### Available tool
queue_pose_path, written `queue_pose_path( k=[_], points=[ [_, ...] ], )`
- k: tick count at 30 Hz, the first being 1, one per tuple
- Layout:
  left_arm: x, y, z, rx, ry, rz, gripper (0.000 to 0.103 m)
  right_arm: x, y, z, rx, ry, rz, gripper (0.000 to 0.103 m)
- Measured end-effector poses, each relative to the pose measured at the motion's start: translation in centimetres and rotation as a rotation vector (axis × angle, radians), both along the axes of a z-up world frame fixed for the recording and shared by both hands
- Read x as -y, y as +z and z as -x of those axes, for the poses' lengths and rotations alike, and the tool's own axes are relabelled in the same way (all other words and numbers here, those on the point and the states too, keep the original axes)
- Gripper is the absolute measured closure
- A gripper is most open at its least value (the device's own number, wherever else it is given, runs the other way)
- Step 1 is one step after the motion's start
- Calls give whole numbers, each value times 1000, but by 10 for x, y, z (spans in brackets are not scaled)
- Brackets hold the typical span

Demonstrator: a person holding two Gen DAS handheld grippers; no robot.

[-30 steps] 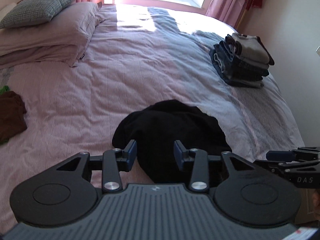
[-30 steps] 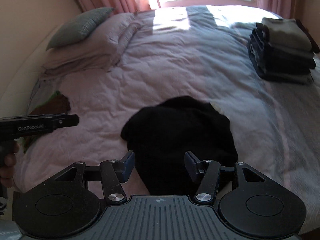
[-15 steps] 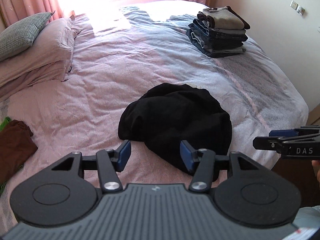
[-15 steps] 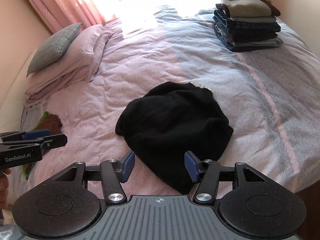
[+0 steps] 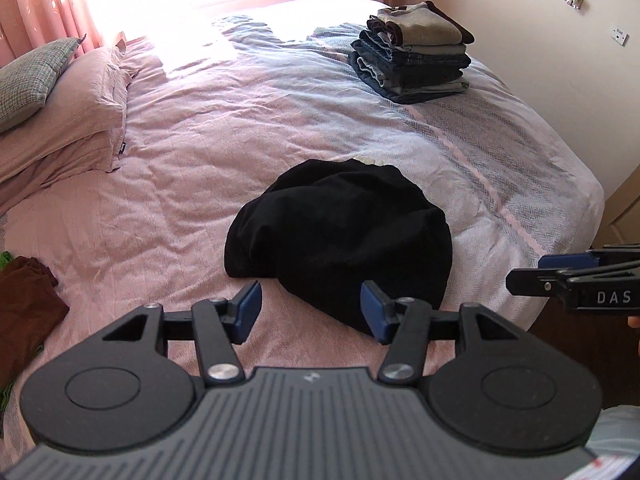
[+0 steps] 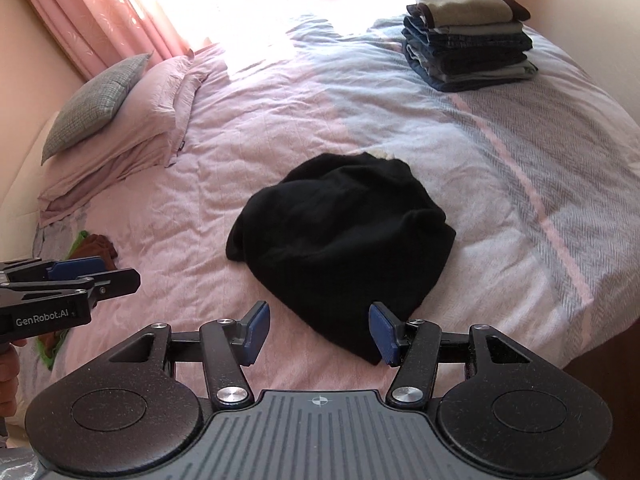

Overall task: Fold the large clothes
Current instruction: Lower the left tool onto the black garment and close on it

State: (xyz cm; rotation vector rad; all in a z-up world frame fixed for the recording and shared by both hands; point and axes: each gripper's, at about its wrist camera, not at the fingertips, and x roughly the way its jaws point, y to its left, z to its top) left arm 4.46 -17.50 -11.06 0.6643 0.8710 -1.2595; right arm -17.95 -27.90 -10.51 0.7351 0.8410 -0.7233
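1. The bed fills both views, spread with a pink cover that turns grey-striped toward its right side.
2. Pillows lie stacked at the head on the left, a grey one on top.
3. A stack of folded clothes sits at the far right corner, near the window. This looks like the finished share of the work: several garments, mostly denim with a beige one on top.
4. A black garment lies in a rumpled heap near the middle of the bed, toward the near edge and well apart from the stack. It is not spread flat or squared, so its folding appears not yet begun or only roughly started; a pale bit shows at its far edge.
5. A brown heap with some green beside it lies at the left edge, seemingly more still waiting.
6. The left gripper hangs over the near edge with nothing between its blue pads. Its jaws have just been opening and stand released, the right pad overlapping the garment's near hem only in line of sight.
7. The right gripper hovers beside it, likewise released and empty, framing the same hem.
8. Judged overall: part done, with at least this garment and the heap left.
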Motion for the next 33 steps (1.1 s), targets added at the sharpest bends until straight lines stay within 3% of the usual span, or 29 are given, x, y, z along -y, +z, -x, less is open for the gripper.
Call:
queue_pose_path(
  k=[7,14,21,28,33],
  points=[
    [49,-4,31,28,101,-2,52,65,-4,19,25,132,10,51],
    [100,-4,93,23,264,-41,50,142,-1,57,16,332,23,51],
    [128,-9,148,23,412,-61,50,191,-15,88,2,474,-11,51],
    [129,-26,170,34,515,-120,41,220,-34,96,0,534,-50,51],
    [124,-71,172,2,564,-185,41,243,-53,104,0,491,-56,51]
  ],
)
